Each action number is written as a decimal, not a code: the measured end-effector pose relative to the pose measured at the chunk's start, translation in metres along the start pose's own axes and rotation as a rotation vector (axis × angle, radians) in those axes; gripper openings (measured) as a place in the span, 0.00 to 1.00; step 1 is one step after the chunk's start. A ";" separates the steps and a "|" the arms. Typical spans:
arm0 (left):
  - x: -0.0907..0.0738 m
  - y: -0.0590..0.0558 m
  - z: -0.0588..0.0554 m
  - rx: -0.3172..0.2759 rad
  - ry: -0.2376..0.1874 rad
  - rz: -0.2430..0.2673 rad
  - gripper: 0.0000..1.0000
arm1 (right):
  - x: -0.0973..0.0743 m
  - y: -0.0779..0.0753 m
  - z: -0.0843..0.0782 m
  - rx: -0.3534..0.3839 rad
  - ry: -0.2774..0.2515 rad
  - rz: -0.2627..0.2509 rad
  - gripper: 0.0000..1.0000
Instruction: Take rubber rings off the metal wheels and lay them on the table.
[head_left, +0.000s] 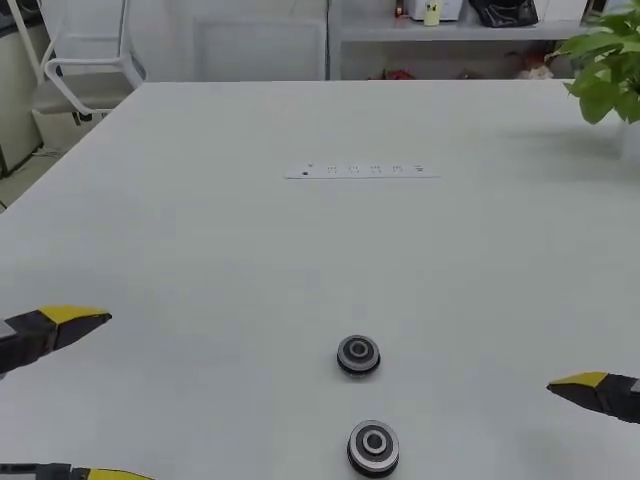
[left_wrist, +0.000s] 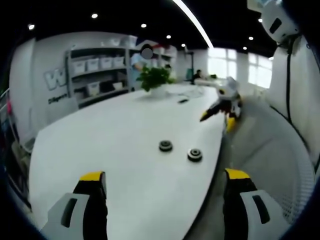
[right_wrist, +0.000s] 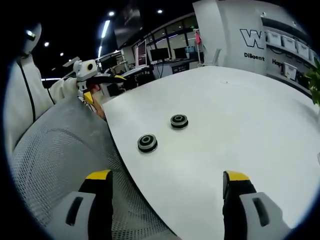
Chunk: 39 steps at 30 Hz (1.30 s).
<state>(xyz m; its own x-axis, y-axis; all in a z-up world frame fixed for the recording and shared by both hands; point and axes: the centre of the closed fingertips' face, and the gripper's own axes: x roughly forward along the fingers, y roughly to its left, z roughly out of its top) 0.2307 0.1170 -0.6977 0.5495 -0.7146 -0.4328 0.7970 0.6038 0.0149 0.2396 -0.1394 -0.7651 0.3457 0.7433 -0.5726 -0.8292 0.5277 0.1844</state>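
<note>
White tabletop, jaws wide, rings on

Black rubber rings are on the near wheel, close to the table's front edge, and on the far wheel just behind it. The two are near each other but not touching. Left gripper is spread wide with nothing in it, off to the left of the wheels; right gripper is the same over on the right — both well apart from them. Socket strip sits mid-table, a plant at the far right corner.
</note>
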 end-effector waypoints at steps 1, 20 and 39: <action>0.000 0.000 0.000 0.003 0.001 -0.002 0.98 | 0.000 0.000 0.000 0.000 0.001 0.000 0.88; 0.013 -0.009 0.015 0.038 0.005 -0.048 0.98 | 0.003 -0.002 -0.001 0.008 -0.005 0.008 0.87; 0.021 -0.020 0.026 0.068 0.016 -0.097 0.99 | 0.006 -0.002 0.000 0.003 -0.005 0.022 0.87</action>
<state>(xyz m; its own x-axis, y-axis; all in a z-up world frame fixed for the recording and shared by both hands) 0.2329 0.0804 -0.6837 0.4652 -0.7625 -0.4496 0.8618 0.5062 0.0332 0.2434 -0.1362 -0.7691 0.3295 0.7570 -0.5642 -0.8352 0.5124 0.1997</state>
